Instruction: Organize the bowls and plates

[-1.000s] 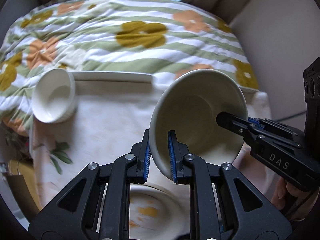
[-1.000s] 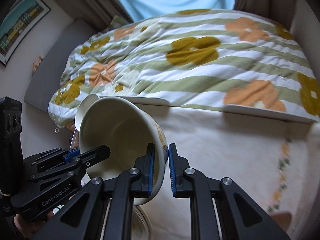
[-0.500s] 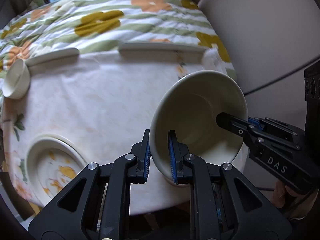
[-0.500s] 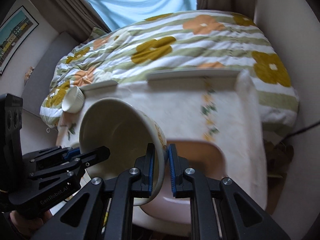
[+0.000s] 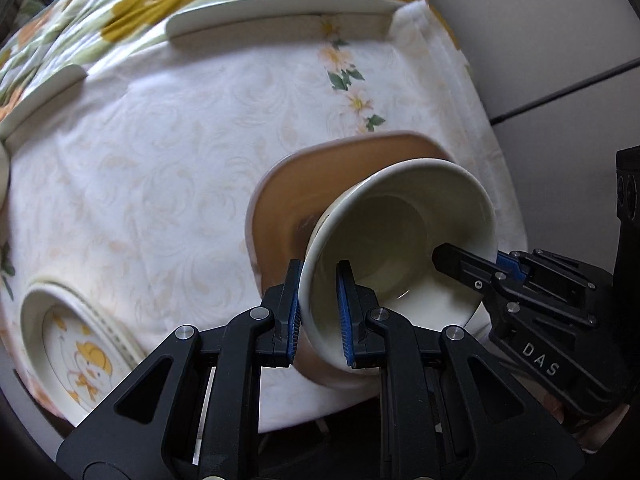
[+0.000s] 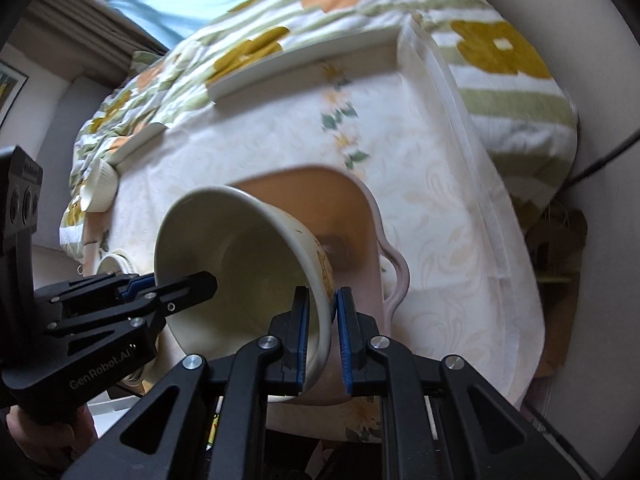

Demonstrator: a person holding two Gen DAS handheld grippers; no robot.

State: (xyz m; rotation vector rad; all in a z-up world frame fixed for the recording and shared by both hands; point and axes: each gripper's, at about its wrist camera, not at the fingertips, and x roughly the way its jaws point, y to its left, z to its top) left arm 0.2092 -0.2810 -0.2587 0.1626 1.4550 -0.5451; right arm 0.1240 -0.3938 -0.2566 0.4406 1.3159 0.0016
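A cream bowl (image 5: 400, 240) with a yellow pattern on its outside is held tilted between both grippers. My left gripper (image 5: 319, 312) is shut on its near-left rim. My right gripper (image 6: 322, 336) is shut on the opposite rim and shows in the left wrist view (image 5: 472, 264). The bowl (image 6: 240, 256) hangs just above a pink dish with a brown inside and a side handle (image 6: 360, 216), which also shows in the left wrist view (image 5: 288, 196). A plate with a yellow duck print (image 5: 76, 356) lies at the table's near left.
A small white ramekin (image 6: 98, 192) stands at the far left of the white floral tablecloth (image 5: 160, 152). Two white plates (image 5: 280, 12) lean along the table's far edge. A flowered quilt (image 6: 500, 52) lies behind. The table's right edge drops off beside the dish.
Both grippers have carried the bowl to the right and lower, from above the bare tablecloth to just over the pink dish. The duck plate and ramekin have slid left in view.
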